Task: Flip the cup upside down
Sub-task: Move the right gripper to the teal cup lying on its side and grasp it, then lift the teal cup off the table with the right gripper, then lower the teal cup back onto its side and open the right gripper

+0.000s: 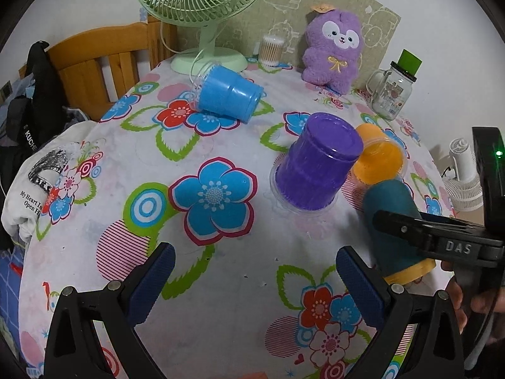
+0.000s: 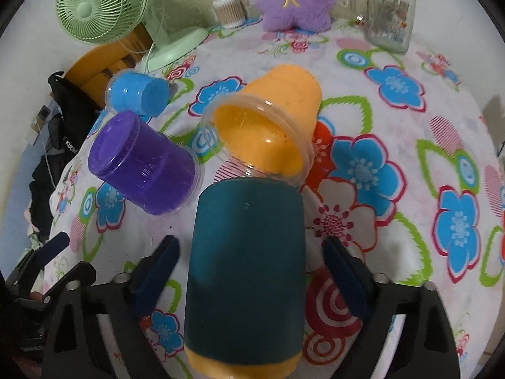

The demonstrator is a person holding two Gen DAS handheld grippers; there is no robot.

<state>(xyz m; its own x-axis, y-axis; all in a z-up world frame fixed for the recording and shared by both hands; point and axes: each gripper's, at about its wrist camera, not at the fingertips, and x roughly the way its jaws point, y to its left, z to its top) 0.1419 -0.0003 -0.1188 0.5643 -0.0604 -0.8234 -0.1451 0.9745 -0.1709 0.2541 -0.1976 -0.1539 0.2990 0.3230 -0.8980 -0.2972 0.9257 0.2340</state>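
While the teal cup [image 2: 249, 252] stands mouth-down on the floral tablecloth [image 2: 410, 101], its flat base up and a yellow band at its lower rim, the right gripper [image 2: 252, 271] straddles it with jaws spread apart; a gap shows on each side between the blue pads [image 2: 157, 271] and the cup wall, so no contact is visible. Touching or nearly touching the cup's far top edge is the rim of the orange cup [image 2: 271, 126], which lies tipped on its side, mouth toward the camera. Left of the teal cup, the purple cup [image 1: 315, 164] stands inverted, close beside the orange one. Further back, the blue cup [image 1: 227, 94] lies on its side near the green fan [image 1: 202, 15]. Left gripper [image 1: 255, 278]: jaws wide apart, nothing between them, hovering over cloth. Along the back: purple plush toy [image 1: 331, 50], glass jar [image 1: 391, 91], cotton-swab tub [image 1: 271, 49].
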